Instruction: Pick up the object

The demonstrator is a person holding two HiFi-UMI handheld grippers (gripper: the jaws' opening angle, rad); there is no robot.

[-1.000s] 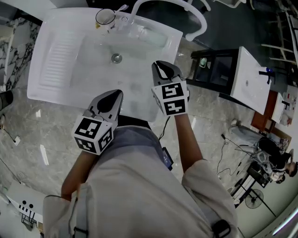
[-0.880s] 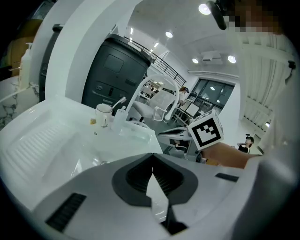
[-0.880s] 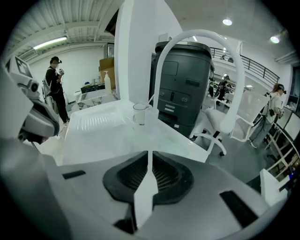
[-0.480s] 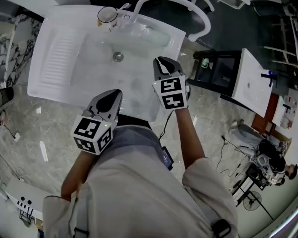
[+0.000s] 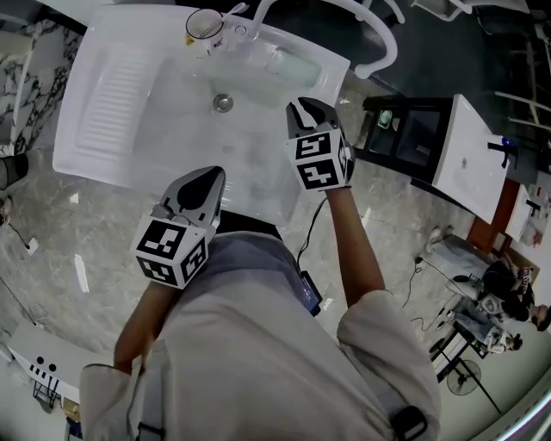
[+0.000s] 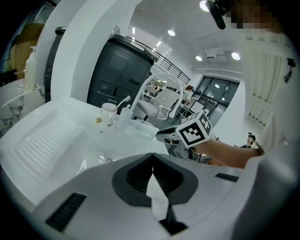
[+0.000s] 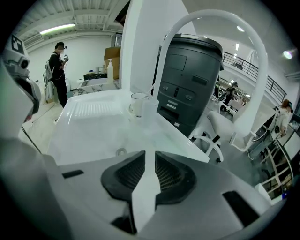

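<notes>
**A:** Where is the thing to be picked up?

**B:** It lies flat in the basin of the white sink (image 5: 95, 164), towards the back right corner. It is a clear plastic object (image 5: 288, 62), see-through with a faint green tint. What kind of thing it is I cannot tell.

**A:** Is either pair of tongs on it?

**B:** No. The right tongs (image 7: 149, 164) hang over the right side of the basin, well apart from it. Their jaws are nearly together, with only a thin slit between them and nothing in it. The left tongs (image 6: 152, 161) are over the sink's front edge, with the tips touching and nothing held.

**A:** What else does the sink hold?

**B:** The round metal drain (image 5: 223, 102) sits in the middle of the basin. A ribbed drainboard (image 5: 116, 95) lies to the left and is bare. A glass cup (image 5: 203, 24) stands upright on the back rim, left of the clear plastic object. Whether anything is in the cup I cannot tell.
</notes>
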